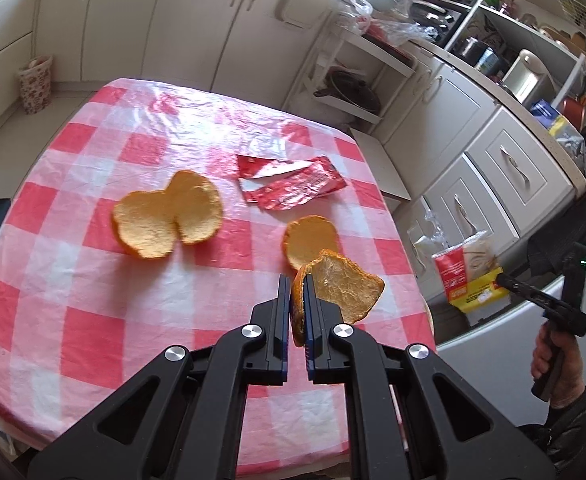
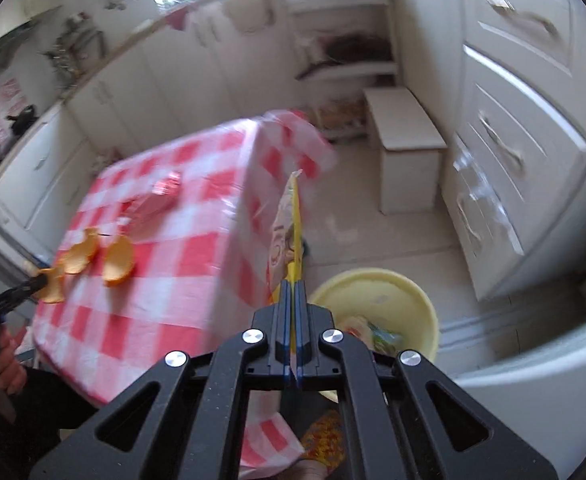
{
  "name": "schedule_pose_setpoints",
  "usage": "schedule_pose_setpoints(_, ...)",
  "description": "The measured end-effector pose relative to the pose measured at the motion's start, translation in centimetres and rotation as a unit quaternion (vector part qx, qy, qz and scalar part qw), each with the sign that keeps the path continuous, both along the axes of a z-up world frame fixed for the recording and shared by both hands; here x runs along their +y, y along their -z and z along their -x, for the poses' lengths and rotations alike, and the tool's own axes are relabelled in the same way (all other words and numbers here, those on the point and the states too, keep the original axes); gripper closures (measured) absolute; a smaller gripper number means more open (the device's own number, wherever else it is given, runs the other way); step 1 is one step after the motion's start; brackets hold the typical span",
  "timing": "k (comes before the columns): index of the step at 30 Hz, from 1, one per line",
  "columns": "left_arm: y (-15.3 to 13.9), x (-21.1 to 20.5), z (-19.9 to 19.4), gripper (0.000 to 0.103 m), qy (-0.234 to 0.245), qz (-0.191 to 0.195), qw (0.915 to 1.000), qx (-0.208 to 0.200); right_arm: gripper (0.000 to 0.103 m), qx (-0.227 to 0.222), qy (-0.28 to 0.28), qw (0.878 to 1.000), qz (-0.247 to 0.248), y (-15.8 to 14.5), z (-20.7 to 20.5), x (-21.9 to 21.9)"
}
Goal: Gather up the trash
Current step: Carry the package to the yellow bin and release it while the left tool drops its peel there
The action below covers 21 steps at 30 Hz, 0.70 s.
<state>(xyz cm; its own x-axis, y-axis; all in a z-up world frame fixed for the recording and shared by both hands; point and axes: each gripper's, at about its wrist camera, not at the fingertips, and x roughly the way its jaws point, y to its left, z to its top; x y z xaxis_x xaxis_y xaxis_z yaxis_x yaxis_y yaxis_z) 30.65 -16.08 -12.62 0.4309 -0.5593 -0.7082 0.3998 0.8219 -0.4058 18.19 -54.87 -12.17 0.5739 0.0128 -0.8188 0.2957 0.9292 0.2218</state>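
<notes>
1. The held orange peel [image 1: 345, 288] is a curled shell, bright orange outside and pale, dimpled yellow inside; it stands on edge just above the checked tablecloth [image 1: 93, 320], near the table's right side.
2. The left gripper [image 1: 296, 280] is clamped on that peel, its blue-lined pads squeezing the rim from both sides.
3. Two more peels lie on the cloth: a small round cup [image 1: 309, 240] just behind the held piece, and a large double-lobed one [image 1: 169, 216] well to its left.
4. A torn red wrapper [image 1: 293, 184], foil-lined, lies flat beyond them.
5. The right gripper [image 2: 294, 284] is pinched tight on a yellow-and-white plastic packet [image 2: 287, 232], seen edge-on and held off the table's side.
6. Below it on the floor sits a pale yellow bin [image 2: 421, 300] with some scraps inside.
7. Both tools tilt steeply downward; in the left wrist view a hand [image 1: 553, 356] grips the right tool's handle.
</notes>
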Motion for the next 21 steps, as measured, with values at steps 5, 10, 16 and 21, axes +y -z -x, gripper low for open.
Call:
schedule_pose_setpoints(5, 0.0, -2.4, 1.0, 0.097, 0.027, -0.009, 0.9996, -0.004, 0.101, 0.096, 0.037, 0.995, 0.005, 7.5, -1.4, -2.4)
schedule_pose_setpoints(10, -0.7, -5.2, 1.8, 0.097, 0.052, -0.018, 0.9984, -0.012, 0.055, 0.158, 0.087, 0.983, -0.038, 12.7, -1.8, -5.5)
schedule_pose_setpoints(16, -0.2, -13.0, 3.4, 0.097, 0.107, -0.041, 0.9934, -0.011, 0.05, 0.027, 0.128, 0.989, -0.072, 6.0, -0.4, -7.2)
schedule_pose_setpoints(21, 3.1, -22.2, 4.3, 0.097, 0.145, -0.069, 0.9867, 0.024, 0.037, -0.103, 0.143, 0.982, -0.07, -0.7, 1.3, -7.2)
